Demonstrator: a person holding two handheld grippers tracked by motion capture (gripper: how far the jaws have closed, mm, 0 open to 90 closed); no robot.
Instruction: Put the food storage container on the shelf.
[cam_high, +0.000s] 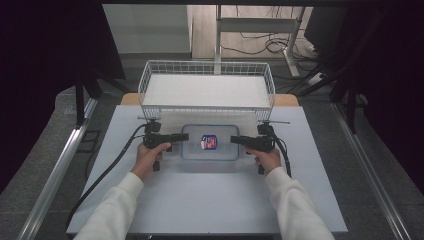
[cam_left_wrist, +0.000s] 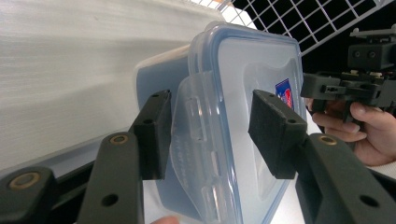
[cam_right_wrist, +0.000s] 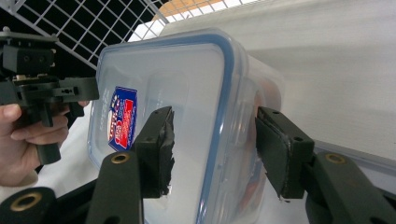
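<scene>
**Two Hand-Held Grippers Straddle the Ends of a Lidded Box**

At the left of the high view, the left hand-held gripper (cam_high: 184, 136) reaches in level toward the short end of a clear plastic container (cam_high: 210, 143) with a blue-rimmed lid, which sits flat on the desk (cam_high: 210, 200) just in front of a white wire basket (cam_high: 150, 75). In the left gripper view, its jaws straddle the lid's edge and the clear latch flap (cam_left_wrist: 196, 140) on that end: one pad lies against the flap side, the other over the lid's top face. Whether both pads press I cannot tell from the pictures, though the jaws stand about as narrow as they go, so I judge it clamped on that end.

In the middle, a red-and-blue sticker (cam_high: 208, 142) marks the lid.

At the right, the right hand-held gripper (cam_high: 234, 139) comes in from the opposite end. In its own view the jaws stand partly open around the lid's rim and the box wall, with a visible gap at each pad, so it holds nothing yet.

The risks, as I judge them: if the right jaws close off-centre on the smooth, rounded rim, the pads could slip off. With one end gripped and the other loose, any lift would tilt the box. A squeeze on the flap could pop it open. A push forward would drive the box against the basket.
</scene>
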